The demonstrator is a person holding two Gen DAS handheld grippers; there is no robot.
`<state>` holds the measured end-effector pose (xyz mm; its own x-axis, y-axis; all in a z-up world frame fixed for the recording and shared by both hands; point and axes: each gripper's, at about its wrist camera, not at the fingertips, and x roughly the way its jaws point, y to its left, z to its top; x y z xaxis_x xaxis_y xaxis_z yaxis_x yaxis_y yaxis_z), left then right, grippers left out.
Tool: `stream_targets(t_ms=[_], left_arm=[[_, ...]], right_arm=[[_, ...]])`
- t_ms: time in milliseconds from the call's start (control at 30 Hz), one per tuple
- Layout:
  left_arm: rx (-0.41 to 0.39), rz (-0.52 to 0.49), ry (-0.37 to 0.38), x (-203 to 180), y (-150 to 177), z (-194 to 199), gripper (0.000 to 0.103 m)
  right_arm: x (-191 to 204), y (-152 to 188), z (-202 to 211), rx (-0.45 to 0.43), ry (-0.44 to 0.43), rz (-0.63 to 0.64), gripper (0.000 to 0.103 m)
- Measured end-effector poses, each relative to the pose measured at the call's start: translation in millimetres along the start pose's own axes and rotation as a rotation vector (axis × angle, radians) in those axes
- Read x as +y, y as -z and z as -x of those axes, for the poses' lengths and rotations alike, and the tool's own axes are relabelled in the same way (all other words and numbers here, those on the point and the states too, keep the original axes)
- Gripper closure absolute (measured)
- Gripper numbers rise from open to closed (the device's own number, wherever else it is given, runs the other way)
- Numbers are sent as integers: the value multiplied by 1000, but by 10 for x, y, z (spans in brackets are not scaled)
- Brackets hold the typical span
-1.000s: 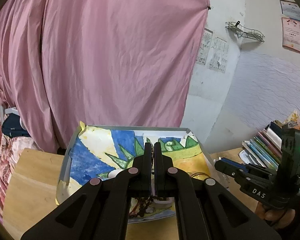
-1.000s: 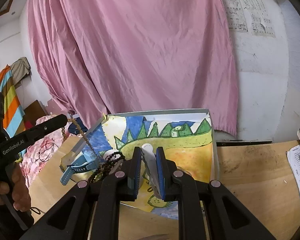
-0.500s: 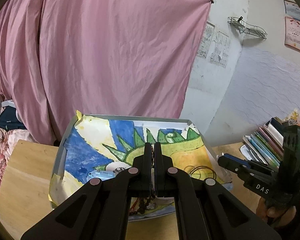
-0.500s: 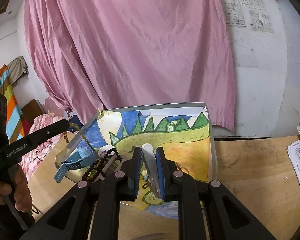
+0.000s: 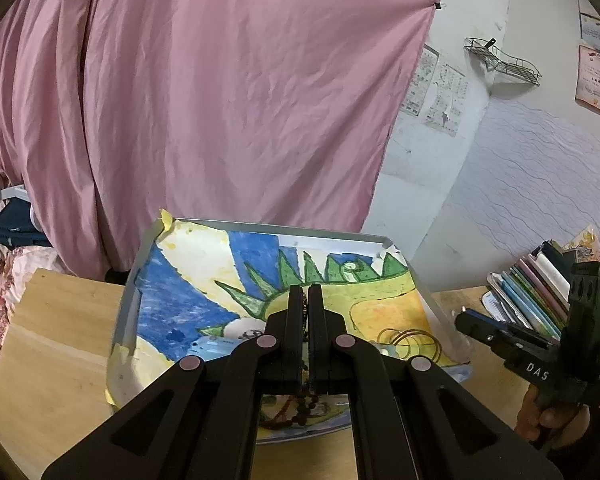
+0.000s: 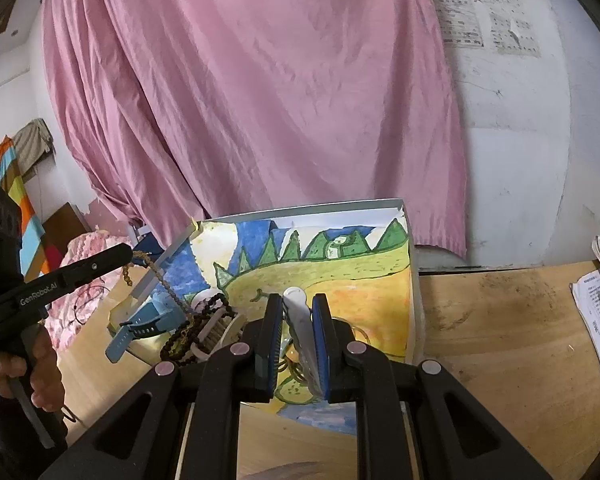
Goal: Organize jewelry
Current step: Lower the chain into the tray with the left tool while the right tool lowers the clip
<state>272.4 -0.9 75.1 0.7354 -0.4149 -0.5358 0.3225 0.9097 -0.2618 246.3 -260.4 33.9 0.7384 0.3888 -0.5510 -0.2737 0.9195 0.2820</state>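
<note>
Left claw [image 5: 305, 300] pinches a bead chain [image 6: 162, 280] above the tray [image 6: 414, 312]; right claw [image 6: 298, 320] grips a white strip [image 6: 298, 312].

Brass chain [image 6: 162, 280] taut above tray [image 6: 320, 206] — beads [image 6: 196, 330] beneath

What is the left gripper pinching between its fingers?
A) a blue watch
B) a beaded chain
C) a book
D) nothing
B: the left gripper is closed on a beaded chain, which hangs from its tips down to the tray in the right wrist view.
</note>
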Motion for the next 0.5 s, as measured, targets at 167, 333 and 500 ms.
stream_targets(t_ms=[167, 333, 500], left_arm=[[21, 6, 2, 89, 13, -39, 102], [36, 17, 21, 144, 51, -102, 102], [60, 18, 54, 161, 93, -178, 102]], right_arm=[[-39, 14, -26, 4, -13, -12, 88], [-76, 48, -127, 31, -11, -21, 88], [-87, 88, -219, 61, -25, -29, 88]])
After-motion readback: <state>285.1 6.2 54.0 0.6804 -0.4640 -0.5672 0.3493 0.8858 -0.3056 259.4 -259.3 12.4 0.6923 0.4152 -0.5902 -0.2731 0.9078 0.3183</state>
